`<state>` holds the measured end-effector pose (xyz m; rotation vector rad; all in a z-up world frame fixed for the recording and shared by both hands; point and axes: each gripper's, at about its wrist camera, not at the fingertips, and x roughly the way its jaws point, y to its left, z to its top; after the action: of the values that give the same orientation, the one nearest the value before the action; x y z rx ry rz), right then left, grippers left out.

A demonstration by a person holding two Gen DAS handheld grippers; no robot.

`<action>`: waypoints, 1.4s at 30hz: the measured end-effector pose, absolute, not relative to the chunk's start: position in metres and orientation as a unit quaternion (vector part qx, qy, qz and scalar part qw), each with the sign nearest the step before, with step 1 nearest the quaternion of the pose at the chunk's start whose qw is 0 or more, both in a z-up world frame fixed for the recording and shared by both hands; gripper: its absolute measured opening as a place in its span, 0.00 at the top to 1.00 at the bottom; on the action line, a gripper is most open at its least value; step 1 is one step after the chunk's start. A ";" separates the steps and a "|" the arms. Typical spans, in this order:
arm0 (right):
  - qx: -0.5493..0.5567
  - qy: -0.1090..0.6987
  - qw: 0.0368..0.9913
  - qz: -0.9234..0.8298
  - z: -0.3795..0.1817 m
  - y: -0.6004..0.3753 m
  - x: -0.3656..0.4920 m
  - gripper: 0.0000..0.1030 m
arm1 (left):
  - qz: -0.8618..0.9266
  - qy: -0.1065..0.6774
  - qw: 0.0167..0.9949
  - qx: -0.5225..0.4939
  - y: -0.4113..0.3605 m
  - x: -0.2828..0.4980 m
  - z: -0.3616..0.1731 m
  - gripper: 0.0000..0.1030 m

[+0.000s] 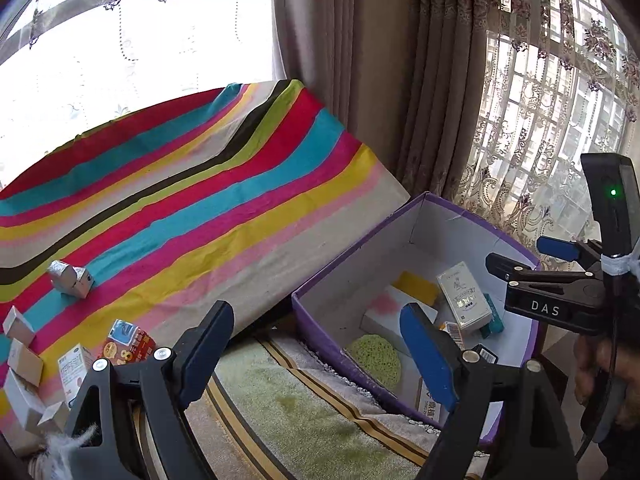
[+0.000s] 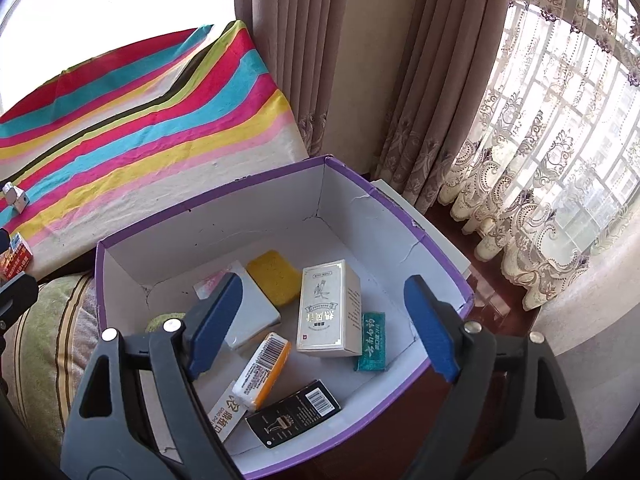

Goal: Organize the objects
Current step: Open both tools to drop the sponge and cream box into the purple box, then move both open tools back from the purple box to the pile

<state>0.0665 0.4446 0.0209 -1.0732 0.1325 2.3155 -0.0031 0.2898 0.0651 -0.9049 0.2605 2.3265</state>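
Hovering open right claw [image 2: 324, 324] over purple box [image 2: 440, 248]

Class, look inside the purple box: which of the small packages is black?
The black carton with a white barcode, lying nearest the camera at the box's front edge. The others are cream, green, orange-and-white or white.

The right hand-held gripper [image 2: 322, 324] hides part of the white box [image 2: 256, 312] and green sponge [image 2: 158, 322]; the red carton [image 2: 16, 258] is cut off by the frame's left edge
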 end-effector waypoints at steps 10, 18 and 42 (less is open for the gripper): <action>-0.395 0.039 0.242 0.885 0.030 0.398 0.055 0.14 | 0.917 0.059 0.231 -0.318 0.220 -0.007 0.073 0.16; -0.395 0.029 0.222 0.891 0.033 0.377 0.048 0.14 | 0.916 0.017 0.208 -0.343 0.173 -0.007 0.066 0.16; -0.437 0.007 0.018 0.899 0.006 0.259 0.013 0.14 | 0.916 -0.065 0.099 -0.383 0.040 0.012 0.041 0.16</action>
<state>0.0133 0.2585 0.0064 -1.3565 0.0205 2.7928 0.0117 0.0396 0.0410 -1.1329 -0.1914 2.7091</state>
